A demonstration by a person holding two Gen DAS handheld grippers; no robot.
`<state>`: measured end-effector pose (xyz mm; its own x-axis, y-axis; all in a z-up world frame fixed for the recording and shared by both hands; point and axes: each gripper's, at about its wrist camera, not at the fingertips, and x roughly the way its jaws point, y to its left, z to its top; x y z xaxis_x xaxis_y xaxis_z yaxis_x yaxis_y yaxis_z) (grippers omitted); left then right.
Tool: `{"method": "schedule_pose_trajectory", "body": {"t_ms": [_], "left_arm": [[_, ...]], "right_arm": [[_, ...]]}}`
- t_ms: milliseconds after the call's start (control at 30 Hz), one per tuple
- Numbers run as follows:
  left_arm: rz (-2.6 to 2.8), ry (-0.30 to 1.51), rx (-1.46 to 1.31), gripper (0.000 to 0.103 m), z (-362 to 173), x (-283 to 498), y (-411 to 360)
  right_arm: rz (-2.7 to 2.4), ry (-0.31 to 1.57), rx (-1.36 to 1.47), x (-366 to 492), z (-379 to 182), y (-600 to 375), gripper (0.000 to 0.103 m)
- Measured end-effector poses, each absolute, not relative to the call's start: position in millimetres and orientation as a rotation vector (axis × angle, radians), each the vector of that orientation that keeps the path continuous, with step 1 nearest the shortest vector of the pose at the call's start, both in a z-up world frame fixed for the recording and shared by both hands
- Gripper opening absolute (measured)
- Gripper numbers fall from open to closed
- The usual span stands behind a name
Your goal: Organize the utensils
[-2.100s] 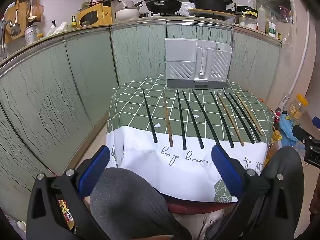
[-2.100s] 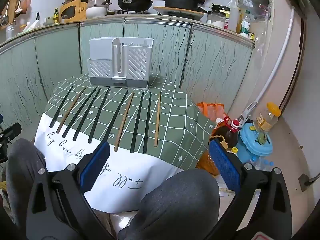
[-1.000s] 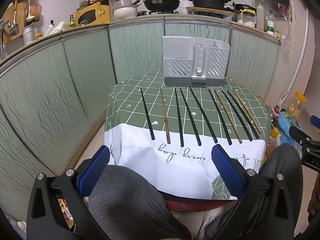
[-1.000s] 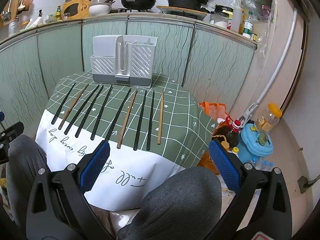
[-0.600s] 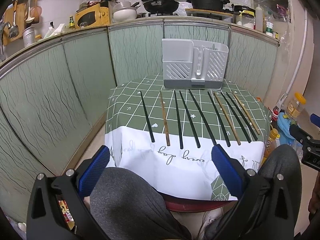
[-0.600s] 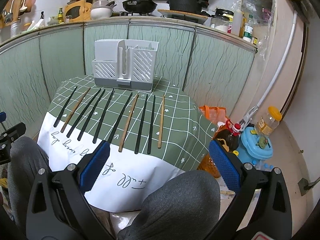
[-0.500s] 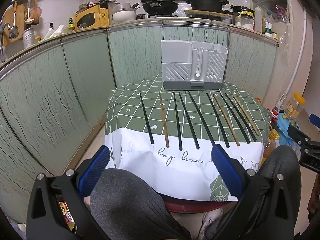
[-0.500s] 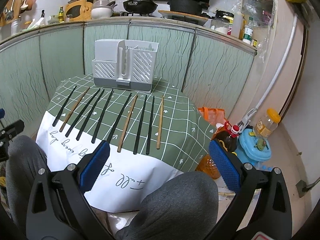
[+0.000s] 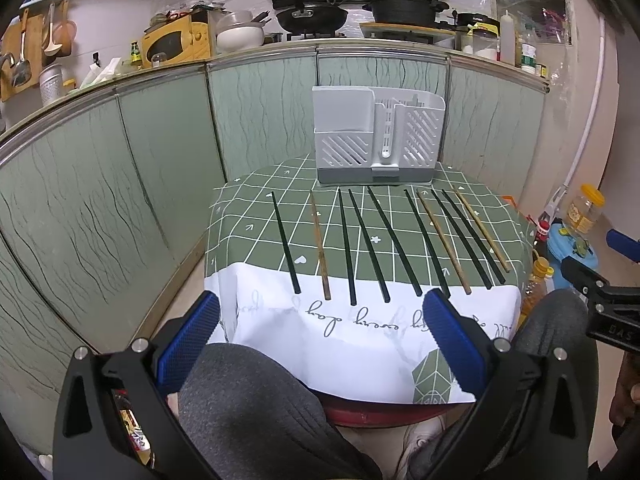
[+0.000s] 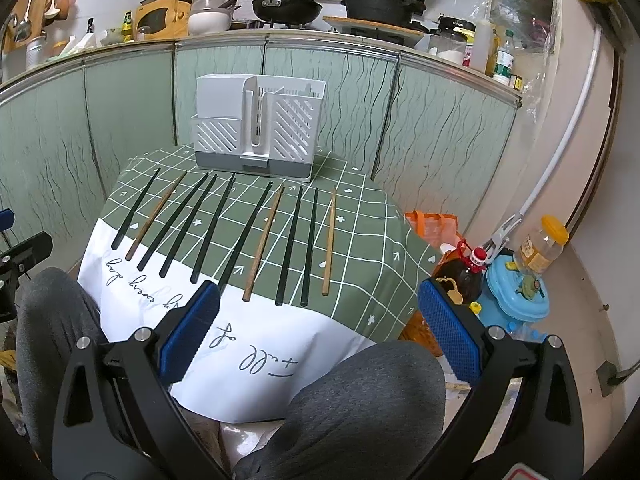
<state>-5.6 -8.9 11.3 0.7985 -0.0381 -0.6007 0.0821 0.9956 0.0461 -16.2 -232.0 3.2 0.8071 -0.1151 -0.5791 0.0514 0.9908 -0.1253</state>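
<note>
I hold both grippers low over my lap, left gripper (image 9: 320, 340) and right gripper (image 10: 318, 330) with fingers spread wide, empty. Ten chopsticks (image 9: 386, 244) lie on the bench (image 10: 360, 248) before the white utensil holder (image 9: 378, 136). Its cloth's cursive writing is unreadable.

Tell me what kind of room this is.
Most likely a home kitchen: a wok and a yellow microwave sit on the counter, and ladles hang on the wall.
</note>
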Motion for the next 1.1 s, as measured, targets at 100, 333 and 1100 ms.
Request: {"method": "schedule_pose_trajectory", "body": {"t_ms": [100, 333, 1100], "left_arm": [[-0.067, 0.644, 0.077, 0.099, 11.0, -5.2, -10.0], [-0.072, 0.648, 0.078, 0.099, 10.0, -4.4, -10.8], [-0.086, 0.649, 0.110, 0.099, -1.5, 14.1, -13.6]], "right_arm": [[-0.091, 0.626, -0.107, -15.7, 3.0, -231.8, 0.095], [-0.094, 0.633, -0.100, -12.6, 0.2, -233.8, 0.095], [-0.074, 0.665, -0.072, 0.0, -12.6, -245.4, 0.095]]}}
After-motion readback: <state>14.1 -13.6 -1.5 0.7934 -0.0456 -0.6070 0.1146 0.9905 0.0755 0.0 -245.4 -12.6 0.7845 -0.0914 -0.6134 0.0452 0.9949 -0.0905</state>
